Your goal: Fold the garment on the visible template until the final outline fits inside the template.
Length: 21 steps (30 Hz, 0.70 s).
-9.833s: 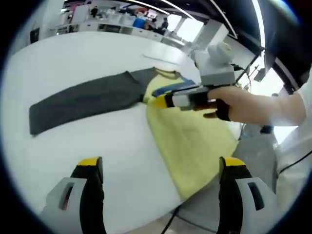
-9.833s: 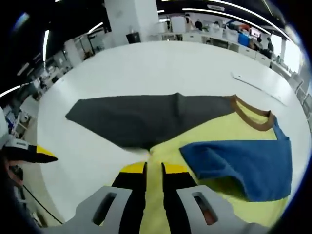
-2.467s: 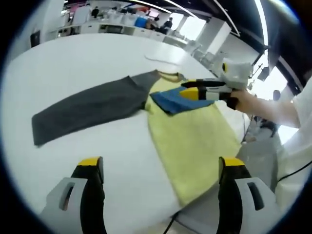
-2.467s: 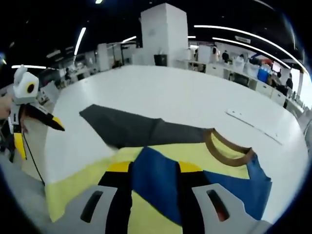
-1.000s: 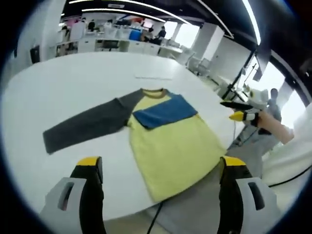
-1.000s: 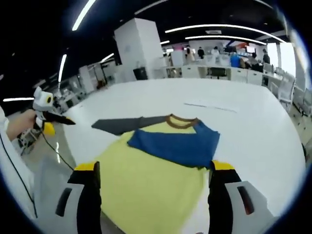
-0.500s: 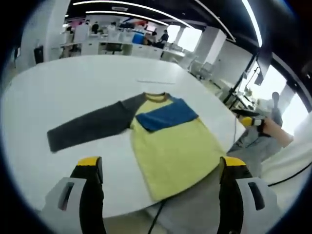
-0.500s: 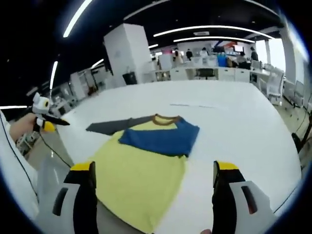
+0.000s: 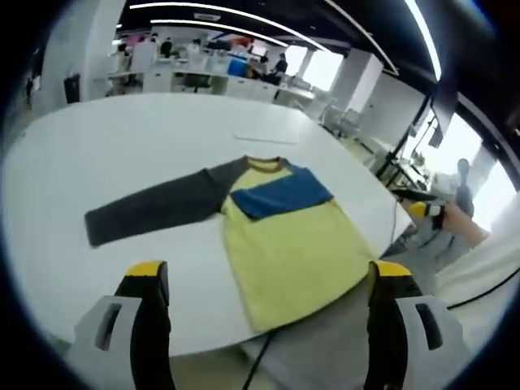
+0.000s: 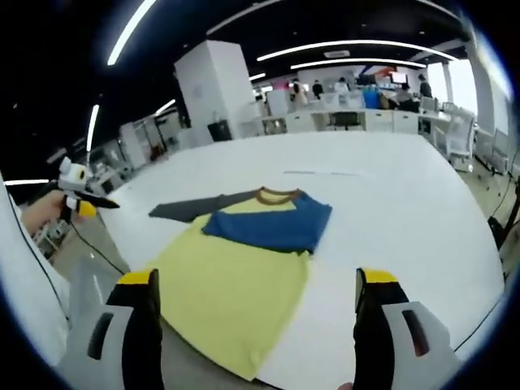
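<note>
**Folding one sleeve in — one left**

Lying flat on the white table (image 9: 122, 138), the garment (image 9: 284, 244) has its grey sleeve (image 9: 154, 207) stretched out leftward, unfolded; the blue sleeve (image 9: 280, 195) already lies across the yellow chest. Hem overhangs the table edge. Both grippers, left gripper (image 9: 264, 325) and right gripper (image 10: 256, 333), hang back, jaws spread, empty — most folding remains.

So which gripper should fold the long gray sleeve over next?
Probably the left gripper. In its view the gray sleeve stretches out on its side of the yellow shirt, while the right gripper sits over by the folded blue sleeve. Both are open.
</note>
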Each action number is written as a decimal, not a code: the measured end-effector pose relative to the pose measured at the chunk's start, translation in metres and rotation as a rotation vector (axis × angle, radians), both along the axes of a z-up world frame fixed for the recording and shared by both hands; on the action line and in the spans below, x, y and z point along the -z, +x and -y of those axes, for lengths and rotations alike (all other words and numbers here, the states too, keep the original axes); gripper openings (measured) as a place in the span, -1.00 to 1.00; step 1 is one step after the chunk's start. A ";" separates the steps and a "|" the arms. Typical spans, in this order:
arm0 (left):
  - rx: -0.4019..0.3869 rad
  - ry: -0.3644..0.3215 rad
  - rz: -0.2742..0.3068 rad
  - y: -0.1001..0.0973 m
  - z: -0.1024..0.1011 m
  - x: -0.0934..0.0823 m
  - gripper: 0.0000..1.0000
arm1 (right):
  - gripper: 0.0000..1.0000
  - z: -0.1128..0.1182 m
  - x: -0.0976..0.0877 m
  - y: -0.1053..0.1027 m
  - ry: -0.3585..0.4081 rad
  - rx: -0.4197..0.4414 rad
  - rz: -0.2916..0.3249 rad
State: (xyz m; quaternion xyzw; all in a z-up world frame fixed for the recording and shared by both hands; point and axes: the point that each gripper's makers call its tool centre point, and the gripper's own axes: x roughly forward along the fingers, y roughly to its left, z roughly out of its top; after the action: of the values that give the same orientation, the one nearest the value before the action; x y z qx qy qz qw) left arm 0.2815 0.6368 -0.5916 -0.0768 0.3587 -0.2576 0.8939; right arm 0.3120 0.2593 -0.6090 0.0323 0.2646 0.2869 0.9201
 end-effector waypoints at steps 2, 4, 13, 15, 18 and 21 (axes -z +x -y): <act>-0.004 0.003 0.001 0.000 -0.002 -0.001 0.98 | 0.99 0.000 0.001 0.001 0.003 0.001 -0.002; -0.008 0.005 0.002 0.000 -0.004 -0.001 0.98 | 0.99 -0.002 -0.001 0.002 0.007 -0.007 0.015; -0.017 0.021 0.005 -0.001 -0.008 -0.005 0.98 | 0.99 -0.003 0.005 0.004 0.015 -0.008 0.000; -0.022 0.024 0.002 -0.001 -0.011 -0.005 0.97 | 0.99 -0.004 0.006 0.006 0.017 -0.009 0.002; -0.024 0.032 -0.003 0.000 -0.015 -0.004 0.97 | 0.99 -0.007 0.003 0.007 0.020 -0.020 0.022; -0.024 0.035 0.000 0.002 -0.016 -0.005 0.97 | 0.99 -0.007 0.002 0.008 0.020 -0.021 0.030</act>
State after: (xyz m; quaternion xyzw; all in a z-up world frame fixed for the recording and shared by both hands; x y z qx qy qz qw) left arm 0.2838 0.6524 -0.5863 -0.0656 0.3621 -0.2408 0.8981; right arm 0.3200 0.2660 -0.6114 0.0347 0.2482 0.2996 0.9205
